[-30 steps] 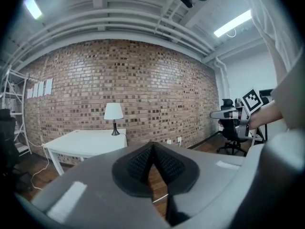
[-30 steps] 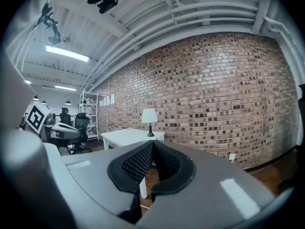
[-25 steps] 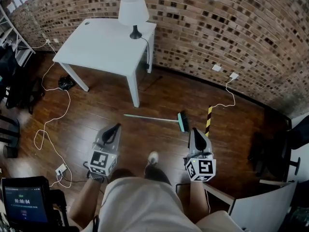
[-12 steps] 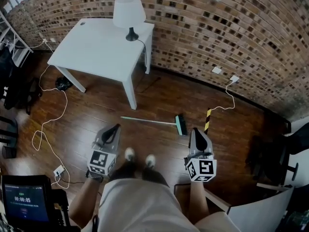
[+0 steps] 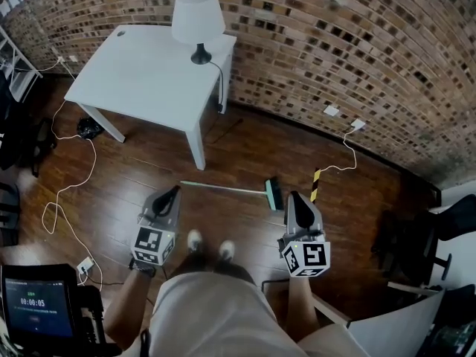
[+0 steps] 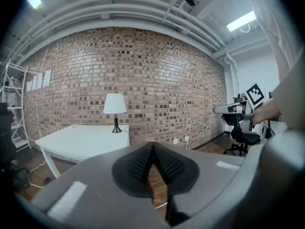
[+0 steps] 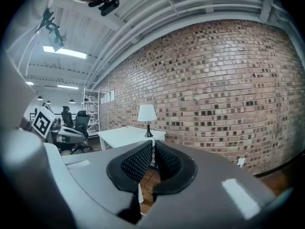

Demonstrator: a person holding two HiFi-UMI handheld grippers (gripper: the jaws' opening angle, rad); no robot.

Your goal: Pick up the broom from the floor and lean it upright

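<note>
The broom (image 5: 223, 189) lies flat on the wooden floor, its pale handle pointing left and its teal head (image 5: 274, 194) at the right end. My left gripper (image 5: 175, 190) hovers just short of the handle's left end, its pads meeting at the tip with nothing between them. My right gripper (image 5: 294, 196) is held just right of the broom head. Its jaws have just been opening: a narrow slit shows between its pads (image 7: 164, 159), and nothing is in it. Neither gripper touches the broom.
A white table (image 5: 141, 73) with a lamp (image 5: 197, 17) stands against the brick wall (image 5: 335, 43) behind the broom. A yellow-black striped bar (image 5: 315, 185) lies right of the broom head. Cables (image 5: 71, 192) trail at left. My shoes (image 5: 195, 239) stand below the broom; an office chair (image 5: 416, 244) is at right.
The person has stepped forward, feet now side by side. Both grippers have come closer to the broom, which now lies just ahead of their tips.
</note>
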